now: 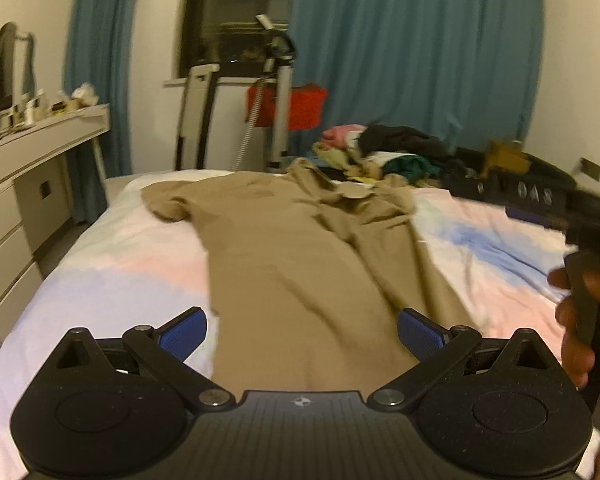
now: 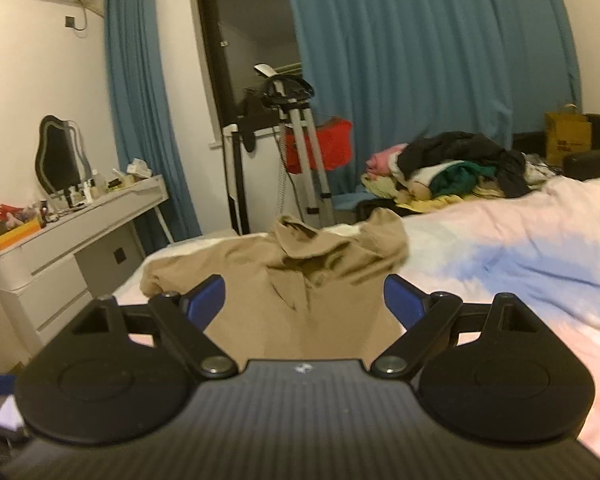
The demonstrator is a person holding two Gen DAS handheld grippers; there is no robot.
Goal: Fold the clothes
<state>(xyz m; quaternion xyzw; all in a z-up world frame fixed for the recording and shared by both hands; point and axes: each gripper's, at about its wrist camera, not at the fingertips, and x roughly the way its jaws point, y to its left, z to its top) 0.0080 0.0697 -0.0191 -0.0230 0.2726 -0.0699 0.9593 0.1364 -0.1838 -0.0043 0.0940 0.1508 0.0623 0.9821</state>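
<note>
A tan shirt [image 1: 300, 248] lies spread lengthwise on the bed, collar at the far end, one short sleeve out to the left. My left gripper [image 1: 302, 334] hovers open over its near hem, blue pads wide apart, nothing between them. In the right wrist view the same tan shirt [image 2: 300, 280] lies ahead, its collar rumpled. My right gripper [image 2: 304, 300] is open above the cloth with empty jaws. A hand [image 1: 576, 320] holding the right gripper's dark handle shows at the right edge of the left wrist view.
The bed sheet [image 1: 112, 264] is pastel pink, blue and white. A pile of mixed clothes [image 2: 452, 172] sits at the far right of the bed. A white dresser [image 2: 80, 236] stands left, a tripod [image 2: 300, 140] and blue curtains [image 2: 420, 60] behind.
</note>
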